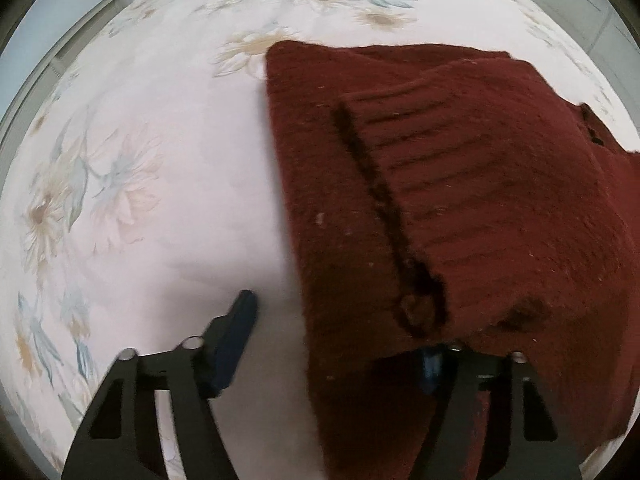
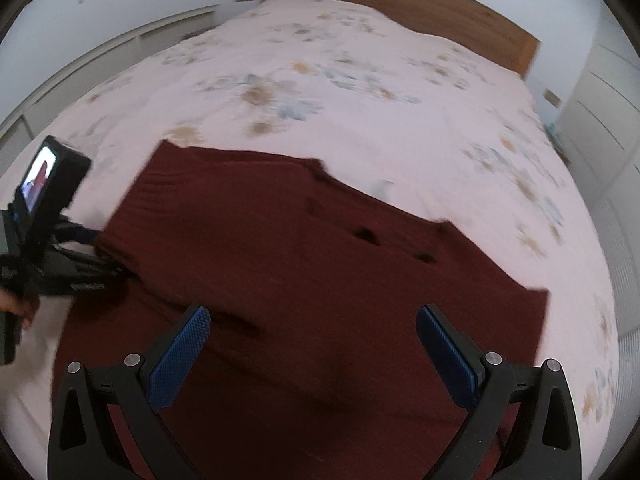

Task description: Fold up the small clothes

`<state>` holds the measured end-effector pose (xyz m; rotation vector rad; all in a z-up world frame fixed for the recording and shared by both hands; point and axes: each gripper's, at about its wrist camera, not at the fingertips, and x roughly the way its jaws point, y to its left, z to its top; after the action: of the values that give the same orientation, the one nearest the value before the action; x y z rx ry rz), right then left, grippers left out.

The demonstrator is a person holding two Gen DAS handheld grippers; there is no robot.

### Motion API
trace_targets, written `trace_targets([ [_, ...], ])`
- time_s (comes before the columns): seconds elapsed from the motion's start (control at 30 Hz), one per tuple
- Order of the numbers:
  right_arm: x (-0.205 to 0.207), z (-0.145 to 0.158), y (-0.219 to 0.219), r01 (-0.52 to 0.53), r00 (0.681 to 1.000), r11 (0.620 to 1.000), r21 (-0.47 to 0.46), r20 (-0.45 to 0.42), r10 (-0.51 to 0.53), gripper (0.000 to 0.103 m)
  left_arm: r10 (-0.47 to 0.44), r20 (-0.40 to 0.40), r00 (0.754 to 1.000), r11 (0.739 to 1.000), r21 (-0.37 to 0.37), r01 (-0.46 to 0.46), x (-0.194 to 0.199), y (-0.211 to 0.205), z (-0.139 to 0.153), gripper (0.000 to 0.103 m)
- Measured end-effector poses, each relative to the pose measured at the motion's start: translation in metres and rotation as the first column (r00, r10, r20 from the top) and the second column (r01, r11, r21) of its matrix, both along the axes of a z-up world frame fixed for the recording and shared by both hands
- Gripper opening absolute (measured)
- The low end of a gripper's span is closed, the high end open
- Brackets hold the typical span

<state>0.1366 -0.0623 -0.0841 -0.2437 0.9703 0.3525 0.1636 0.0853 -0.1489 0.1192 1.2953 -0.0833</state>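
A dark red knitted sweater [image 1: 460, 184] lies on the bed, a ribbed sleeve cuff [image 1: 400, 208] folded over its body. It also shows in the right wrist view [image 2: 304, 280], spread flat. My left gripper [image 1: 332, 340] is open; its left finger [image 1: 236, 328] is on the sheet and its right finger is hidden under the sweater's edge. My right gripper [image 2: 312, 356] is open and empty, hovering over the sweater's near part. The left gripper [image 2: 60, 256] shows at the sweater's left edge in the right wrist view.
The bed has a pale pink sheet with flower prints [image 2: 360, 100]. A wooden headboard [image 2: 400, 4] stands at the far end. White cabinets [image 2: 600, 128] are at the right and a low white shelf [image 2: 100, 60] at the left.
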Motion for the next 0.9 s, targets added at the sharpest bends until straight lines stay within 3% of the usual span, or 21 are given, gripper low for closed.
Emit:
trace_targets([
  [0.07, 0.006, -0.004, 0.020, -0.039, 0.999, 0.999, -0.012, -0.018, 0.039, 0.102, -0.027, 0.002, 1.000, 0.999, -0.017, 0.027, 0.000, -0.013, -0.002, 0.034],
  [0.17, 0.014, -0.014, 0.046, -0.094, 0.995, 0.994, -0.048, -0.043, 0.092, 0.102, -0.042, -0.002, 0.999, 0.999, -0.034, 0.042, 0.004, -0.029, -0.004, 0.024],
  [0.33, 0.023, -0.036, 0.075, -0.166, 0.981, 0.983, -0.076, -0.117, 0.157, 0.101, -0.039, -0.009, 0.999, 0.998, -0.053, 0.038, 0.008, -0.026, -0.008, 0.022],
  [0.43, 0.024, -0.046, 0.084, -0.200, 0.968, 0.978, -0.059, -0.164, 0.188, 0.091, -0.034, -0.014, 0.999, 0.997, -0.064, 0.033, 0.011, -0.026, -0.010, 0.022],
  [0.5, 0.025, -0.052, 0.087, -0.208, 0.962, 0.977, -0.045, -0.190, 0.196, 0.079, -0.035, -0.014, 0.999, 0.997, -0.065, 0.034, 0.012, -0.027, -0.011, 0.022],
  [0.73, 0.030, -0.069, 0.098, -0.229, 0.945, 0.973, -0.031, -0.248, 0.215, 0.071, -0.034, -0.021, 0.999, 0.997, -0.070, 0.032, 0.016, -0.025, -0.011, 0.023],
  [0.77, 0.030, -0.070, 0.099, -0.231, 0.944, 0.972, -0.034, -0.249, 0.216, 0.065, -0.034, -0.023, 0.999, 0.997, -0.069, 0.032, 0.018, -0.026, -0.012, 0.023],
  [0.8, 0.030, -0.068, 0.099, -0.230, 0.945, 0.973, -0.031, -0.245, 0.216, 0.051, -0.032, -0.024, 0.999, 0.997, -0.070, 0.031, 0.015, -0.021, -0.010, 0.023],
  [0.9, 0.033, -0.060, 0.087, -0.191, 0.948, 0.981, 0.035, -0.251, 0.194, 0.024, -0.033, -0.026, 0.999, 0.997, -0.070, 0.031, 0.015, -0.021, -0.010, 0.023],
])
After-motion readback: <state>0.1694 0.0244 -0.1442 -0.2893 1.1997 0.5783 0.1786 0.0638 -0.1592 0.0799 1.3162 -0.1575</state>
